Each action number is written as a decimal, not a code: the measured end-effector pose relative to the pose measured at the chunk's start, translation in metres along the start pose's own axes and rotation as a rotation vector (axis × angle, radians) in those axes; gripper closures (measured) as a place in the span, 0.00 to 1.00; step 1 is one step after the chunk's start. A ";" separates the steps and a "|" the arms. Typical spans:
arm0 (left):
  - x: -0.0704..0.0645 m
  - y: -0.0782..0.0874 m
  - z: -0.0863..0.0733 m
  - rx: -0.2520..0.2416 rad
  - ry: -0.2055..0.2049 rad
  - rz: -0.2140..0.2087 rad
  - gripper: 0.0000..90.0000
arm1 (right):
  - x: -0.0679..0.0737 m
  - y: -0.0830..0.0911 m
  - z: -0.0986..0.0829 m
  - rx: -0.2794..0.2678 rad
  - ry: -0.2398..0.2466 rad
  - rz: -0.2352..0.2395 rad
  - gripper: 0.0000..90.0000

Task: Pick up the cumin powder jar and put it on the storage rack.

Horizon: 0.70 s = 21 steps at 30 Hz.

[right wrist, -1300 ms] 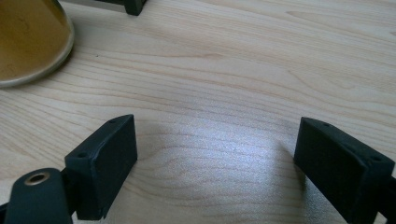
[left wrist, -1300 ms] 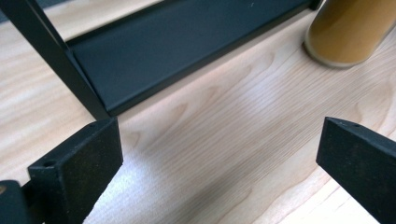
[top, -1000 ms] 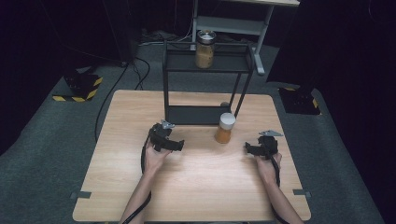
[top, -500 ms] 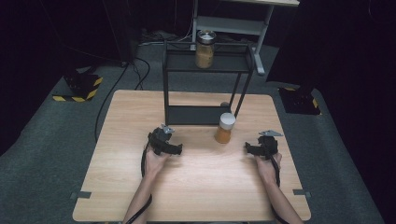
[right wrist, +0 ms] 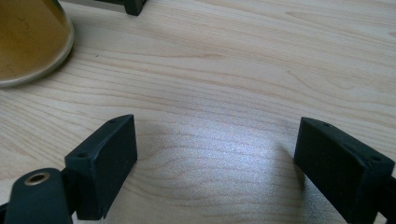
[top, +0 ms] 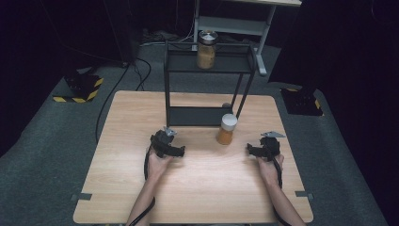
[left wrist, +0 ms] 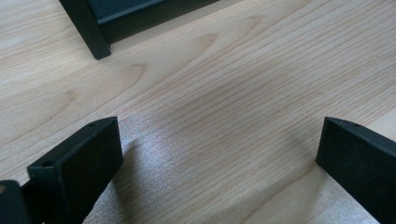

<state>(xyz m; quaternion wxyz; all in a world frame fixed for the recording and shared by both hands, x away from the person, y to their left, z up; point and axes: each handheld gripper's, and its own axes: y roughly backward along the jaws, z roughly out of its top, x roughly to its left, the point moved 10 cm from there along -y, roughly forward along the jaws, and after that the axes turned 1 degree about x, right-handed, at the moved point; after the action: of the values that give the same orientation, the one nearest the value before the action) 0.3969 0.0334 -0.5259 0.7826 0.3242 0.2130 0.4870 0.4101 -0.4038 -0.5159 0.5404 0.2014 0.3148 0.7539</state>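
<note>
**Inspector:** While both grippers rest low over the table [top: 117,188], state the position of the item in hand.

**Assistant:** The white-lidded jar [top: 227,130] stands upright on the table, just in front of the black shelf rack [top: 207,115], between the two grippers and nearer the right gripper [top: 251,149]. In the right gripper view its amber base [right wrist: 28,42] sits at the upper left, apart from the fingers. A second jar [top: 206,49] stands on the rack's top shelf.

**Inspector:** Fingers?

**Assistant:** Spread wide on both. The left gripper [top: 178,150] shows bare wood between its fingers [left wrist: 79,168]; the right gripper's fingers [right wrist: 105,161] likewise hold nothing.

**Inspector:** Handling assessment?

**Assistant:** Judged, not confirmed: the wall looks clear and rigid, glass or hard plastic, so smooth and liable to slip under hard black pads. Filled nearly to the lid with an orange-brown content, it probably carries some weight. If glass, a knock against the rack's frame could crack it.

**Inspector:** Recommended hold?

**Assistant:** Across the body at mid-height, below the lid, fingers square to the wall on opposite sides. The lid is a poor choice; whether it is screwed tight cannot be told. Keep the jar upright on lifting.
</note>
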 end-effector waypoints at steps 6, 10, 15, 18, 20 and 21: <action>-0.002 0.001 -0.001 -0.005 0.009 0.009 0.02 | -0.001 0.000 0.000 0.004 -0.009 0.007 0.14; -0.002 0.001 -0.001 -0.006 0.009 0.010 0.02 | -0.001 0.000 0.000 0.005 -0.010 0.006 0.14; -0.002 0.001 -0.002 -0.009 0.008 0.007 0.03 | -0.001 0.000 0.000 0.006 -0.012 0.006 0.13; -0.002 0.002 -0.002 -0.009 0.008 0.007 0.03 | -0.001 0.000 0.000 0.006 -0.013 0.006 0.13; -0.002 0.002 -0.002 -0.009 0.008 0.007 0.03 | -0.001 0.000 0.000 0.006 -0.013 0.006 0.13; -0.002 0.002 -0.002 -0.010 0.008 0.007 0.03 | -0.001 0.000 0.000 0.006 -0.013 0.006 0.13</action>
<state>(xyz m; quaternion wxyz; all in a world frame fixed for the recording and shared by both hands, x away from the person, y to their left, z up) 0.3937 0.0322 -0.5260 0.7816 0.3191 0.2127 0.4919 0.4111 -0.4048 -0.5159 0.5397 0.2090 0.3129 0.7531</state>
